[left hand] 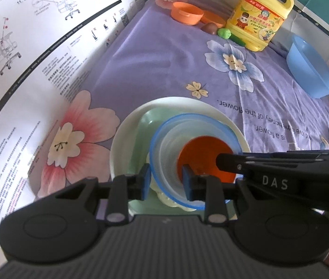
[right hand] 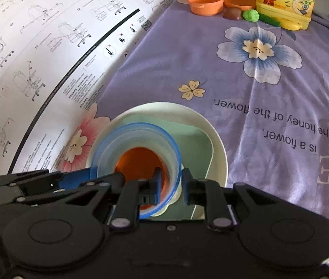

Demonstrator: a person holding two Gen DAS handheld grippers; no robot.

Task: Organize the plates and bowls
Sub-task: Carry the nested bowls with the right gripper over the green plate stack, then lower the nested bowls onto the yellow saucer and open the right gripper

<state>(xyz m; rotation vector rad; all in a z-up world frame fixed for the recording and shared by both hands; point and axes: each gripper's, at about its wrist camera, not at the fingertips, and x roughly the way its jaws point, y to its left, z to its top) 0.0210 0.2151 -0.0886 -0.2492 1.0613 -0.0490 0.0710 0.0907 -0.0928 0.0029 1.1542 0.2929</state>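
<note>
Up close in the left wrist view, a stack of dishes sat on a soft purple cloth (left hand: 155, 65) printed with large flowers: a wide, smooth cream plate (left hand: 127, 139) at the bottom, a pale green square-cornered plate (left hand: 148, 125) on it, then a translucent round bowl with a blue rim (left hand: 164, 139), and inside that an orange bowl (left hand: 201, 153) with a glossy bottom. The left gripper (left hand: 167, 181) pointed steeply down over the stack, its blue-padded jaws narrowly parted and straddling the near wall of the blue-rimmed bowl, one pad outside and one inside, apparently pinching it. The right gripper's black finger reached in from the right over the orange bowl. A white printed instruction sheet (left hand: 36, 58) lay to the left; further back stood an orange cup (left hand: 186, 12), a yellow plastic detergent jug (left hand: 259, 16) and a blue plastic basin (left hand: 310, 69). Next, in the right wrist view, the same stack appeared with the blue-rimmed bowl (right hand: 108, 148) tilted. The right gripper (right hand: 172, 186), also angled steeply down, had its jaws nearly together across the bowl's right wall, one pad inside against the orange bowl (right hand: 136, 160), one outside above the green plate (right hand: 197, 139) and cream plate (right hand: 217, 148).
</note>
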